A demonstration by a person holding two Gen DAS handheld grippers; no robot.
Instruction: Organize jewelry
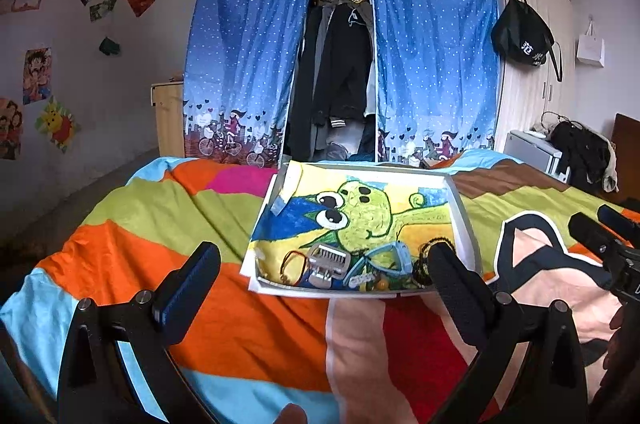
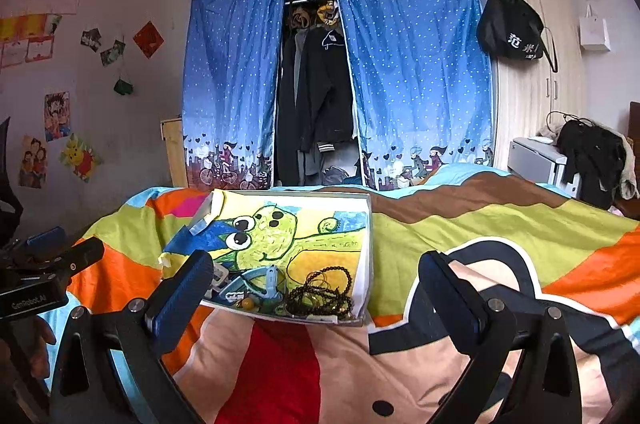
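Left gripper and right gripper both spread wide, holding nothing, above the bedspread. Jewelry pile, apparently beads, lies in shallow tray on bed.

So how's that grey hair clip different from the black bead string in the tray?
The grey hair clip is one rigid, toothed piece; the black bead string is loose, tangled loops of small round beads. The clip lies toward the tray's left side, the beads at its right. Both rest at the near end, ungripped.
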